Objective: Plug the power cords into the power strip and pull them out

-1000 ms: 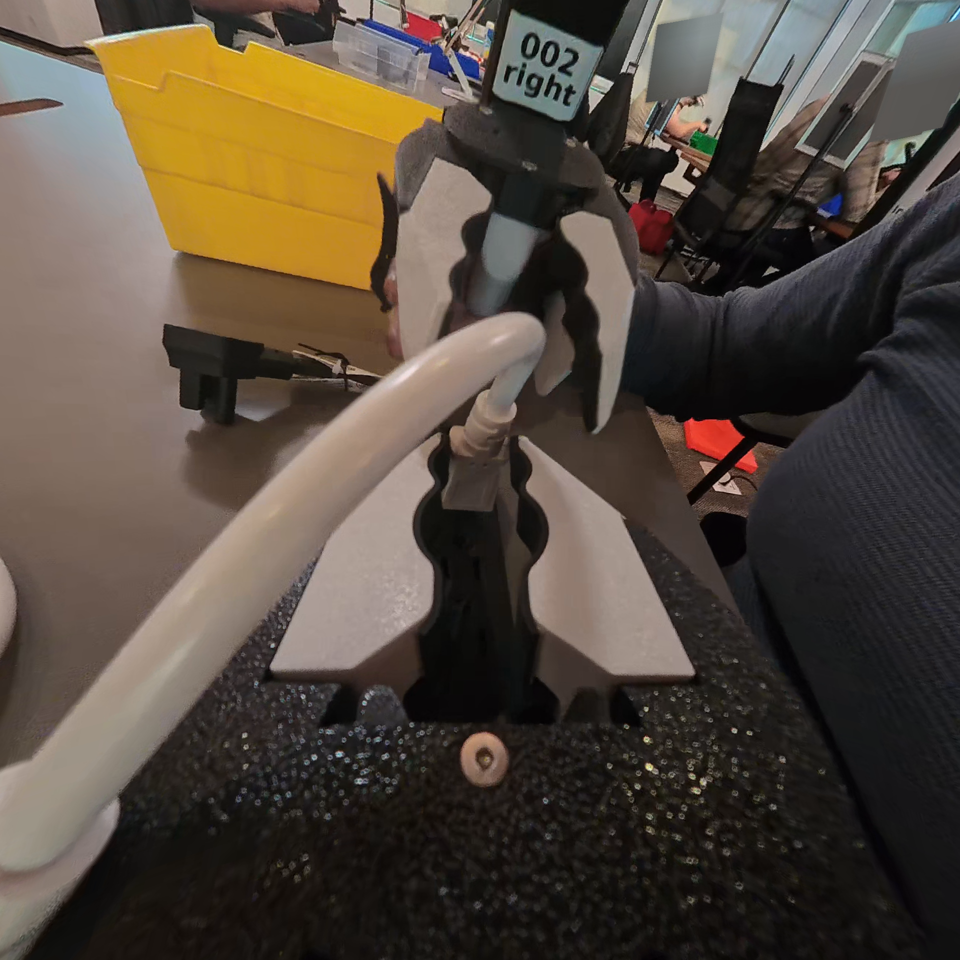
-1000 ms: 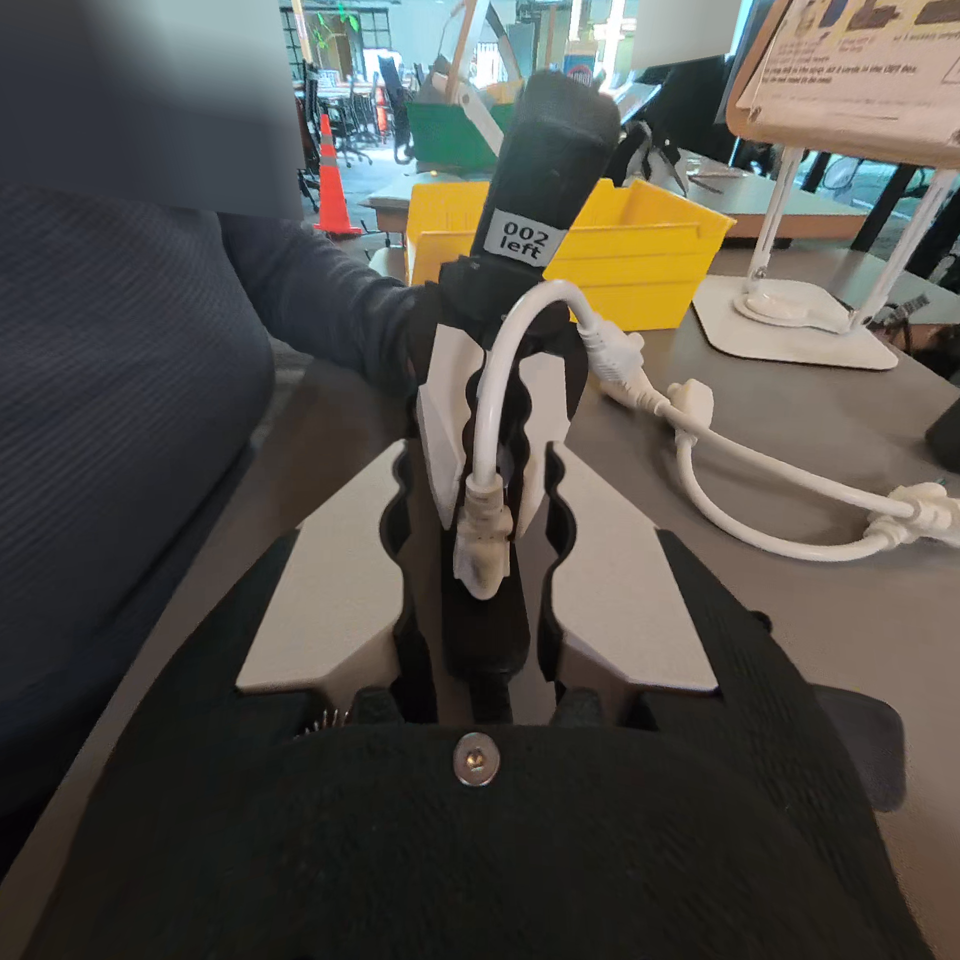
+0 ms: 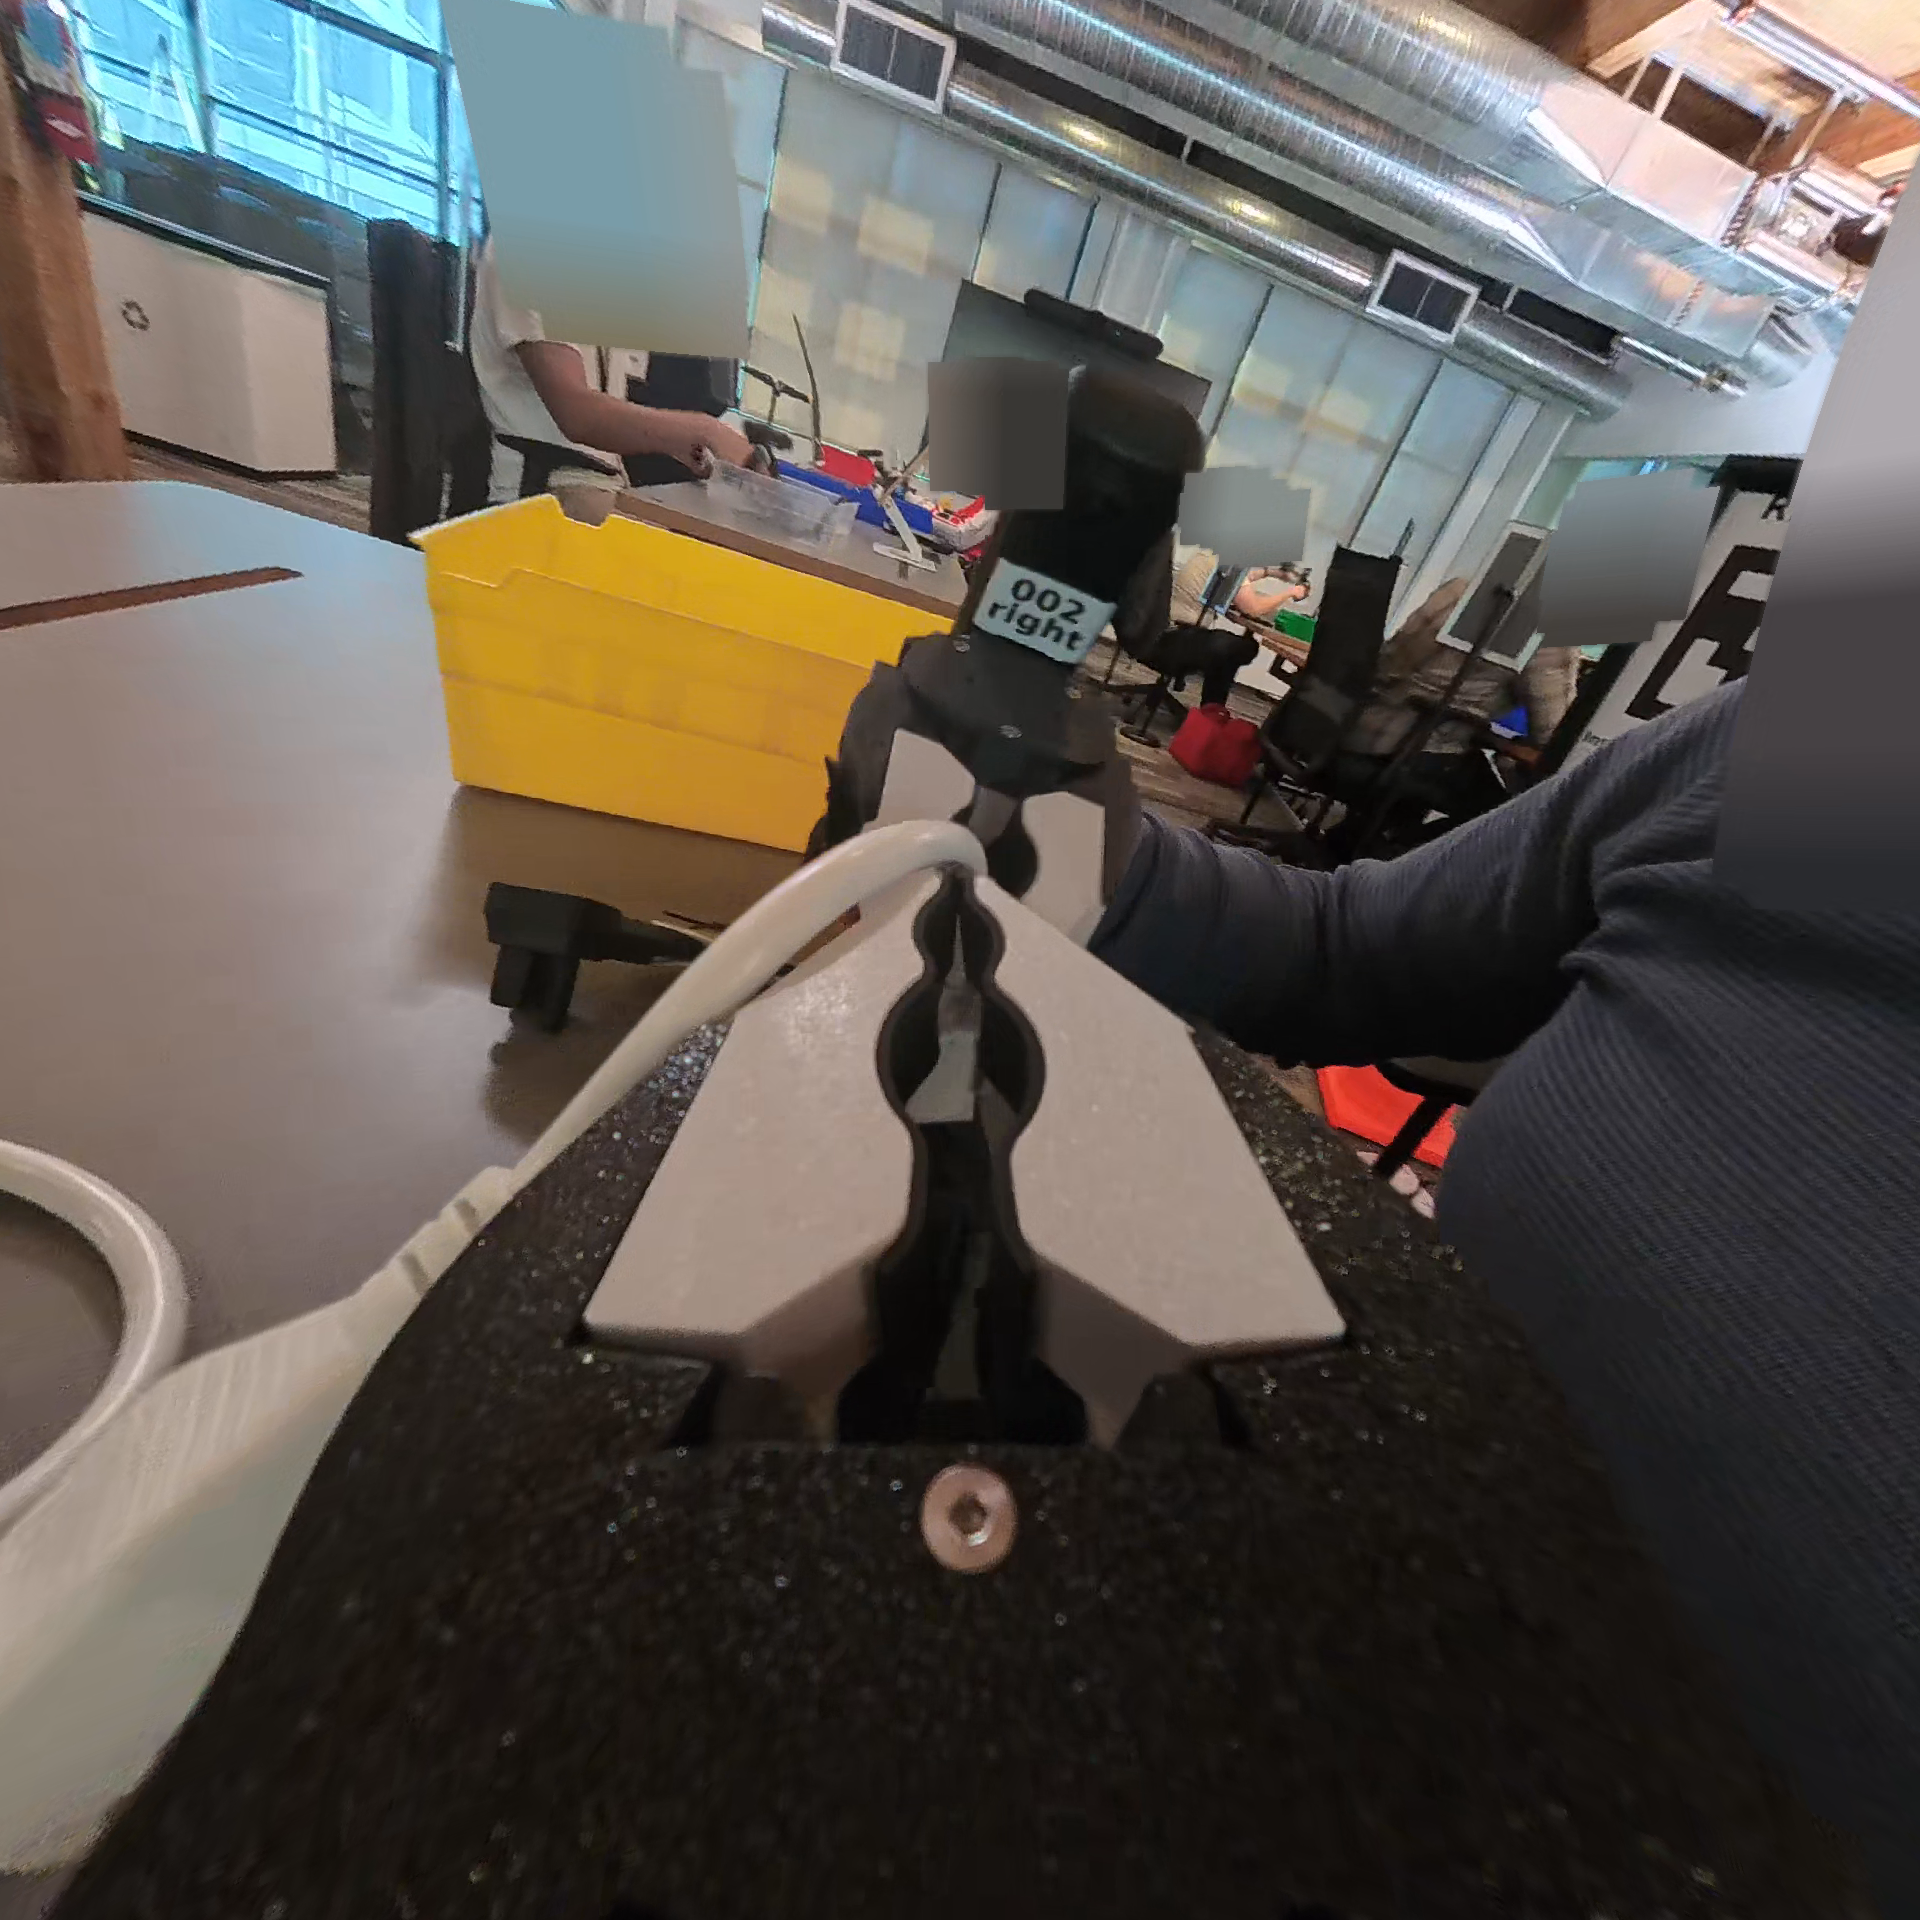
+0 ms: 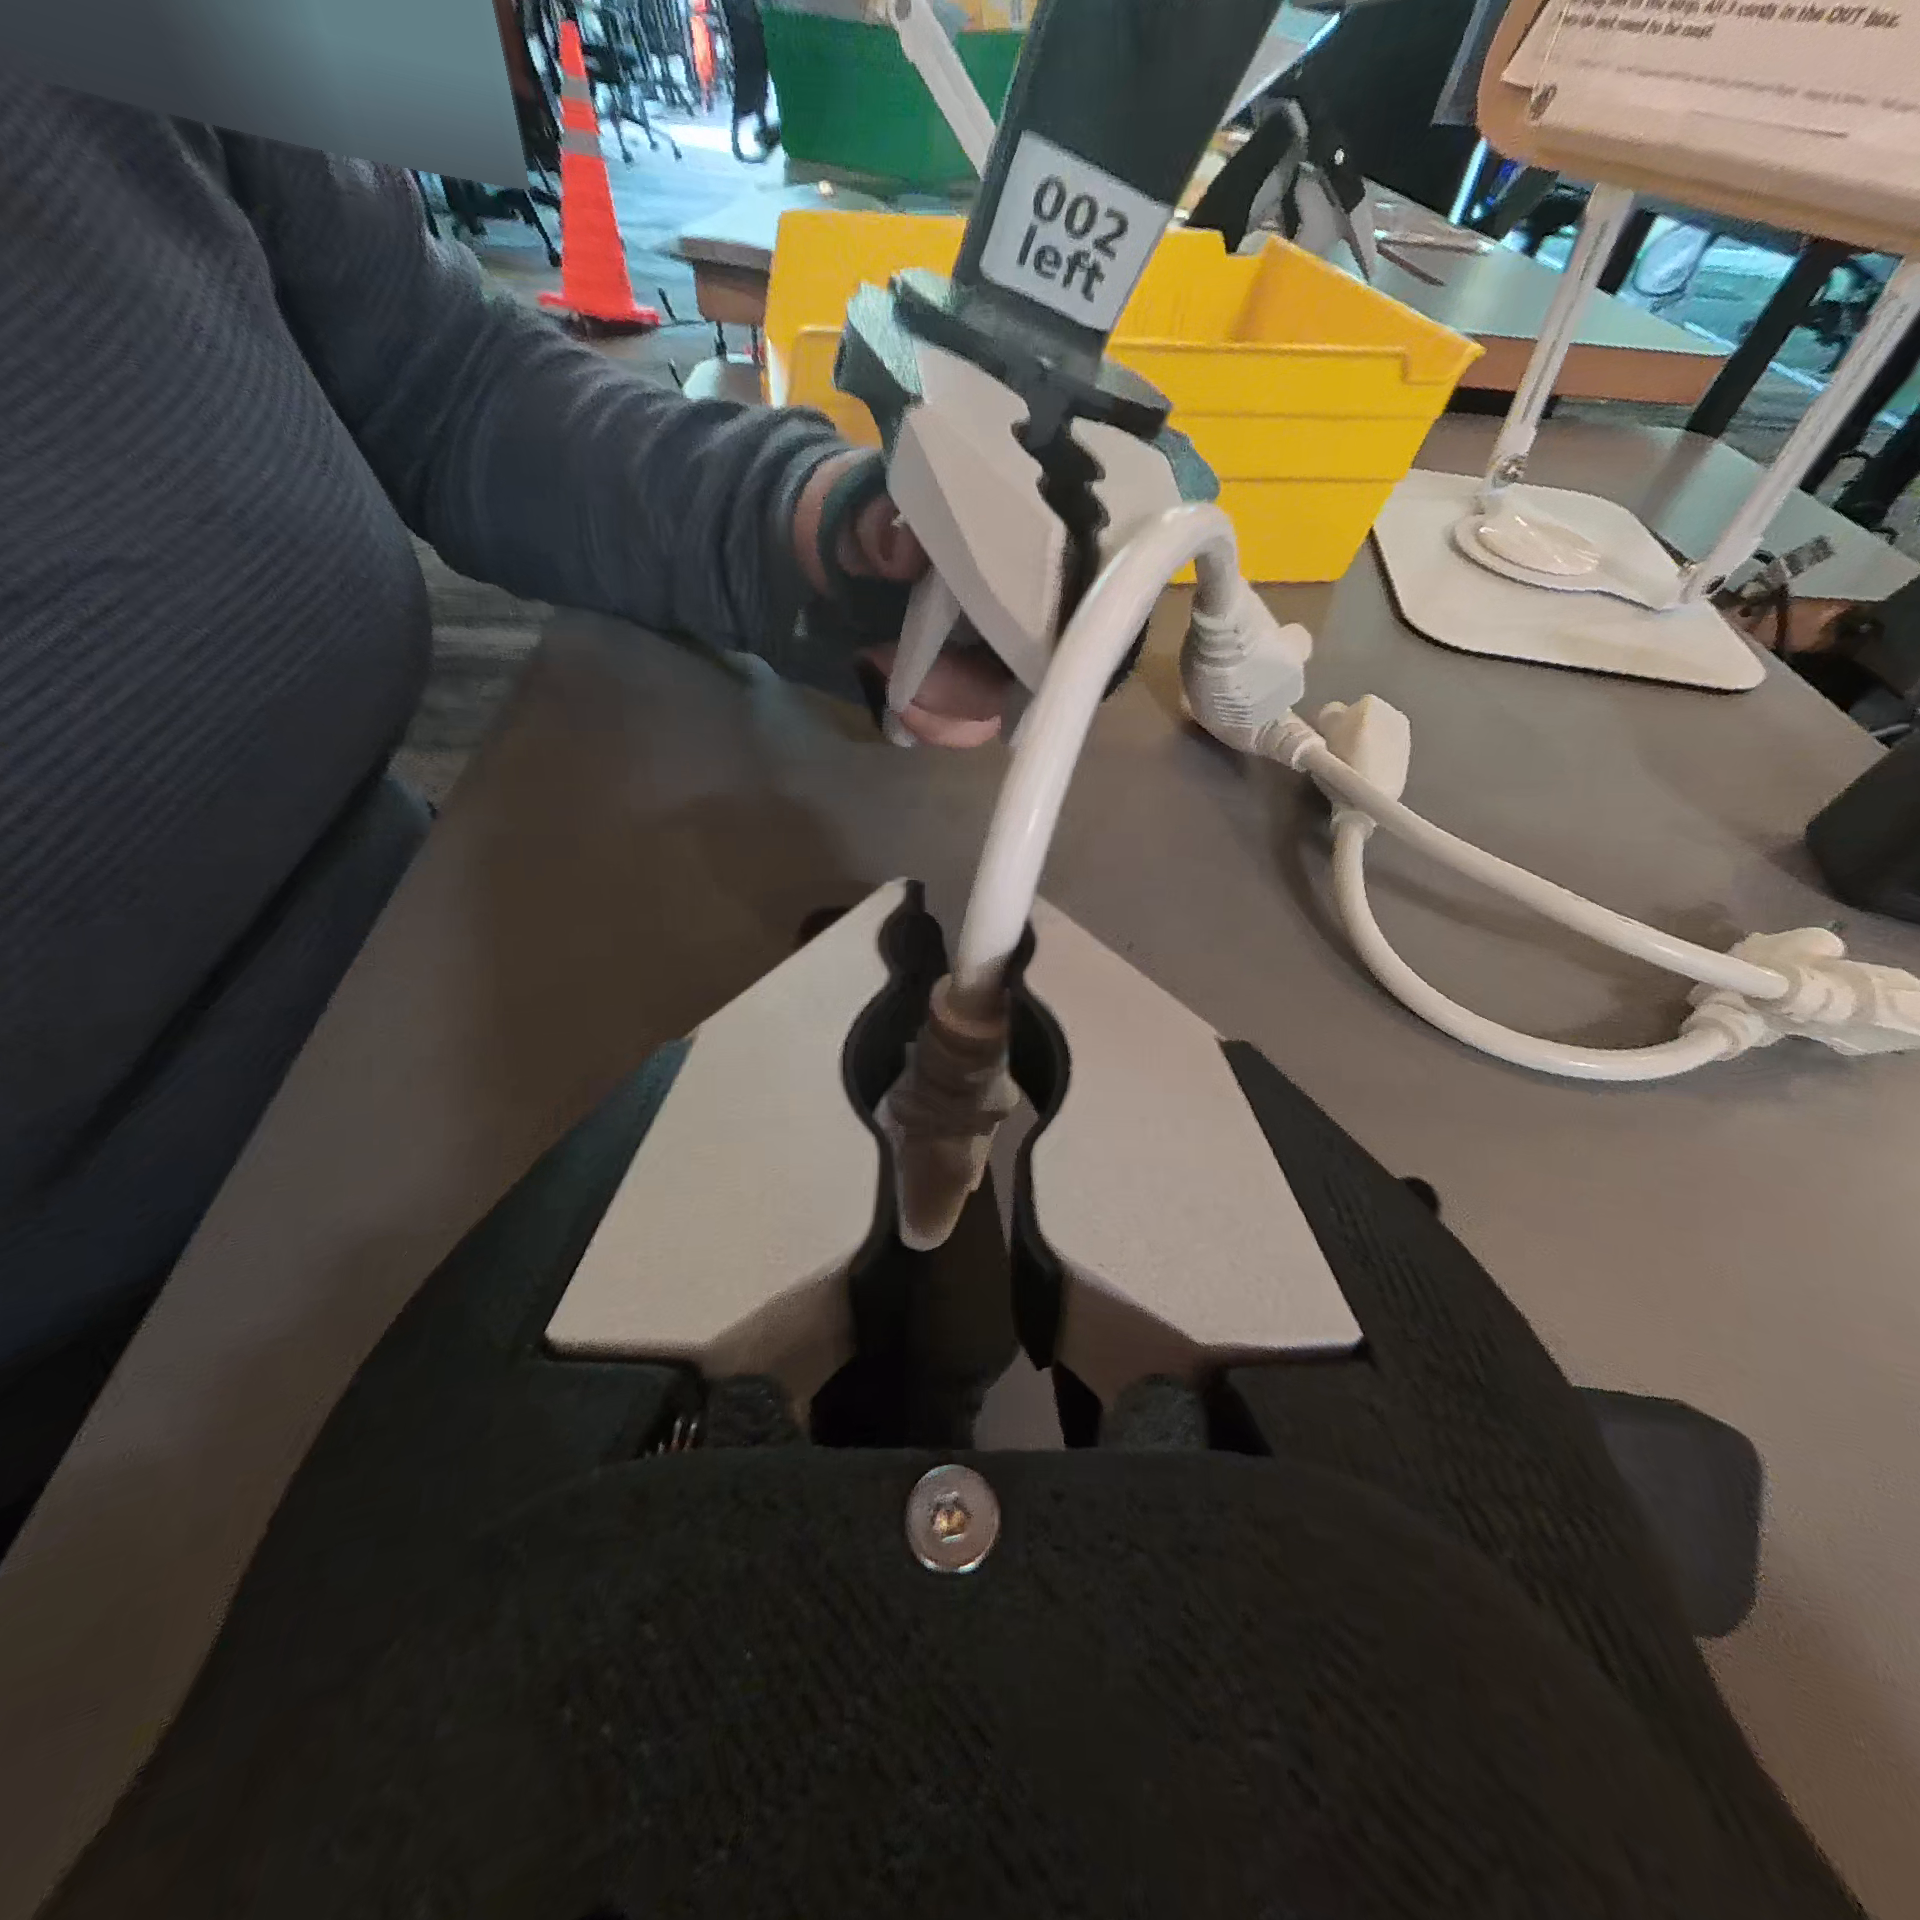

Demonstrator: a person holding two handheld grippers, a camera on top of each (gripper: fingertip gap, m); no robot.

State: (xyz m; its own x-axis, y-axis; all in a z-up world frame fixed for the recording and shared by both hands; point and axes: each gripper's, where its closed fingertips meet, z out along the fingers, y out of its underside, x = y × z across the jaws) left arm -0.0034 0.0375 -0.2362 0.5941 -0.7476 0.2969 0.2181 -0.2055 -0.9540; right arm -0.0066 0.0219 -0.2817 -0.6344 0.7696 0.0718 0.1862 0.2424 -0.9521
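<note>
Right gripper (image 4: 961, 1049) clamped on white cord's (image 4: 1023, 769) plug end, left gripper (image 3: 961, 940) pinched shut on something I can't identify, both held above table (image 4: 727, 831), probably for reach; power strip not visible.

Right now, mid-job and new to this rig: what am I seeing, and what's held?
No robot arm here: a person holds two hand grippers, each carrying a camera looking along its fingers. Each wrist view shows its own gripper near and the other one beyond. The right gripper clamps the plug end of a white cord. The left gripper has jaws that look shut; whether they pinch anything is unclear. On the grey table lie more white cords, a yellow bin and a black plug.
</note>
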